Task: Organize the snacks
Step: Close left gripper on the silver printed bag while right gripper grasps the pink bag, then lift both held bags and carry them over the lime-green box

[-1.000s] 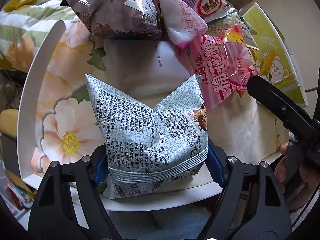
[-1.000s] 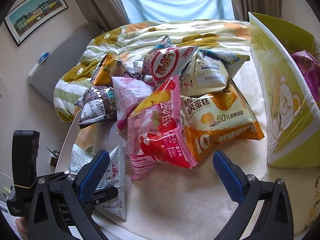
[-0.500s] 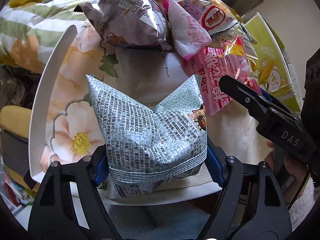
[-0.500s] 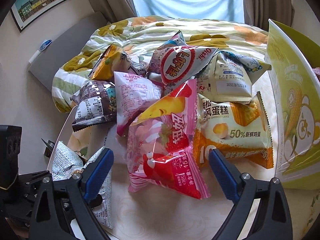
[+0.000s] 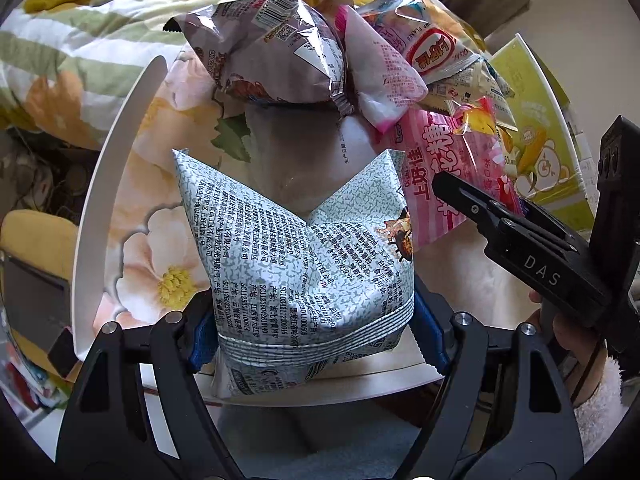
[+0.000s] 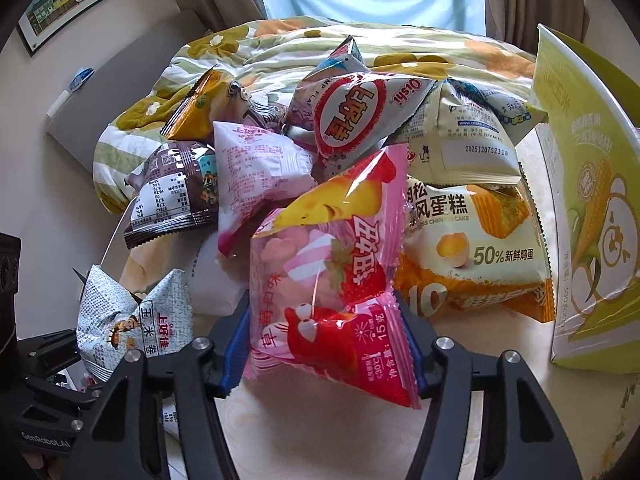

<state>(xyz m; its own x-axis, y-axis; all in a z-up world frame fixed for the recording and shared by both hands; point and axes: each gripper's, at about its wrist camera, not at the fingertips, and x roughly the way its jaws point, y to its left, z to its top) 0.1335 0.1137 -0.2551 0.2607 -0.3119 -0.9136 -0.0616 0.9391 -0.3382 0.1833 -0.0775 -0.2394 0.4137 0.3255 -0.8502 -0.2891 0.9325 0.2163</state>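
Right up close, the left gripper (image 5: 316, 332) has its blue pads clamped on the bottom seam of a pale green crinkled snack packet printed with dense black text (image 5: 296, 248), which stands puffed above the near rim of the round white table with a floral cloth (image 5: 120, 184). Over on the other side, the right gripper (image 6: 320, 344) has just been closing its jaws, and they now pinch the lower end of a pink and red marshmallow bag with a strawberry picture (image 6: 332, 280), the blue pads pressing both edges. From the right wrist view, that green packet sits low at the left, just beside the pink bag. Behind the pink bag lies an orange and cream cake packet (image 6: 472, 248), touching it. Further back comes the heap: a brown foil packet (image 6: 172, 192), a pale pink pillow bag (image 6: 260, 172), a clear packet with a red oval logo (image 6: 352, 116) and a cream packet (image 6: 468, 144). At the right stands a yellow-green cardboard box with a cartoon bear (image 6: 592, 208). Beyond it all, a flowered green quilt (image 6: 280, 48).
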